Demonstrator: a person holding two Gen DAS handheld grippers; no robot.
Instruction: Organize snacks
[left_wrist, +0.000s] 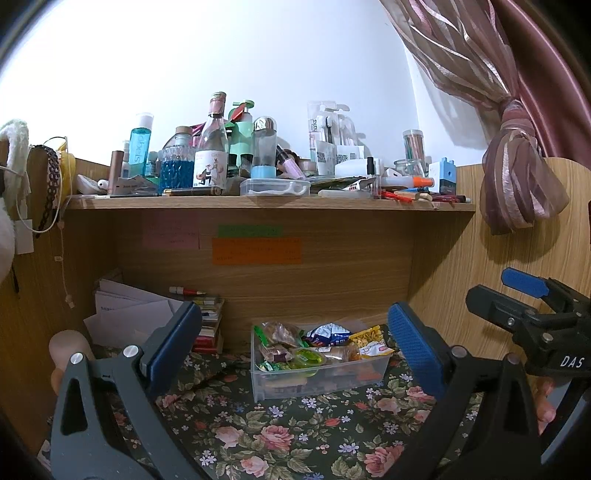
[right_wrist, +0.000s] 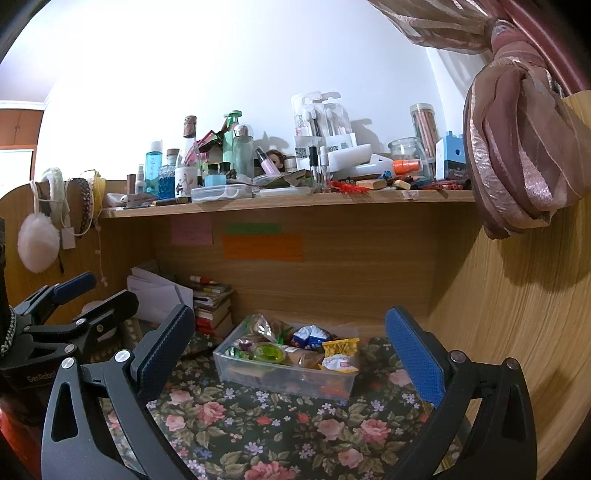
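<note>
A clear plastic box (left_wrist: 373, 371) full of wrapped snacks stands on the floral cloth at the back of the desk; it also shows in the right wrist view (right_wrist: 236, 371). Among the snacks are a green jelly cup (left_wrist: 307, 357), a blue-and-white packet (left_wrist: 328, 333) and a yellow packet (left_wrist: 369, 335). My left gripper (left_wrist: 295, 350) is open and empty, held back from the box. My right gripper (right_wrist: 291, 354) is open and empty, also short of the box. The right gripper shows at the right edge of the left wrist view (left_wrist: 532, 306).
A wooden shelf (left_wrist: 258, 203) above holds many bottles, jars and pens. Papers (left_wrist: 125, 314) and stacked books (left_wrist: 210, 325) lie left of the box. Sticky notes (left_wrist: 256, 251) are on the back panel. A tied pink curtain (right_wrist: 517, 155) hangs at right.
</note>
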